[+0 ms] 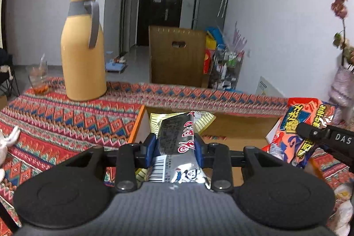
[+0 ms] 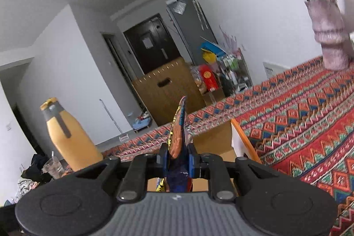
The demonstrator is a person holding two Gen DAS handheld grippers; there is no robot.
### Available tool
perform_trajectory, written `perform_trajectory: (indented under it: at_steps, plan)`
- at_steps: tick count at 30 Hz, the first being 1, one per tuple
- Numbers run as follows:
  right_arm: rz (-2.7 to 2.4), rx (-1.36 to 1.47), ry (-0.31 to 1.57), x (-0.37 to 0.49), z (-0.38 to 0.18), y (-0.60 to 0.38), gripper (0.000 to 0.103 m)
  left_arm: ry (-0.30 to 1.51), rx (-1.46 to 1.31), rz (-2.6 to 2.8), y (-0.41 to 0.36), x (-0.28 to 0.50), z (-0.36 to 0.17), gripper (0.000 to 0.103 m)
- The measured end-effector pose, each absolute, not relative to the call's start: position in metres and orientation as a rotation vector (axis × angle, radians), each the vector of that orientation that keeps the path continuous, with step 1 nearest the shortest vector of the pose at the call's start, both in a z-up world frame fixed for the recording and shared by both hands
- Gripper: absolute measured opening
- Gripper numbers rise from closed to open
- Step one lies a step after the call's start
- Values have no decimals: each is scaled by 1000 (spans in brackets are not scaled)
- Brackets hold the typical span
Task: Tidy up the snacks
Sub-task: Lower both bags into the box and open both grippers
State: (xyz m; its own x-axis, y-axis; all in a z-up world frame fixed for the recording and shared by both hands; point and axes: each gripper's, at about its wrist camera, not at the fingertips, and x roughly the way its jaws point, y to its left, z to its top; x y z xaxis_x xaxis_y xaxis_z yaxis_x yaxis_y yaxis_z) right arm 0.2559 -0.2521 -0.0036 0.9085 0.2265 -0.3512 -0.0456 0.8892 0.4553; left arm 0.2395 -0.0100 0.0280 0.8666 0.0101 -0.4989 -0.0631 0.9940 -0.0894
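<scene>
The left gripper [image 1: 176, 145] pinches a silver snack packet [image 1: 177, 141] between its blue pads [image 1: 147, 148]. The packet runs lengthwise through the jaws: its barcode end lies behind the pads, toward the camera, and its far end projects forward past the fingertips. Ahead of and below these jaws sits an open cardboard box [image 1: 239, 125], set on a patterned tablecloth [image 1: 66, 121]. A yellow-striped packet [image 1: 204, 121] lies inside the box, just beyond the silver packet's far end.

The right gripper [image 2: 178, 160] is clamped on an orange snack packet [image 2: 178, 136], held edge-on between nearly closed jaws. The packet stands upright, with most of its length rising above and forward of the fingertips. In the left wrist view, the same packet [image 1: 298, 134] hangs to the right of the left jaws, over the box's right edge.

A yellow thermos jug [image 1: 83, 52] stands on the cloth, well apart to the left of both jaws.
</scene>
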Motion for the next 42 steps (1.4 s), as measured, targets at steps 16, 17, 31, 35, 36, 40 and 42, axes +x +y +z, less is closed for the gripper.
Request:
perform_trajectory:
  at_steps: [16,17,31,35,36,40,42]
  plan:
    - [143,421,482,259,-26,-245,20,561,-108,34,-7,244,1,48]
    - [137,413,485,258,-26,-244,20,555,-111,33,-6,244,2,54]
    - [121,357,467,240,-14,-241,103,481,-133,80,-1,227,18,103]
    - [123,348,472,237,-12,-240,103,484,-129,81,-1,224,18,103]
    - [125,346,473,237,-11,-240,103,483,-129,82,-2,223,19,103]
    - [119,333,465,232,-5,-239,103,482,-126,87,-2,219,22,103]
    - [120,327,453,227,-2,-239,103,479,-124,89,-3,216,24,103]
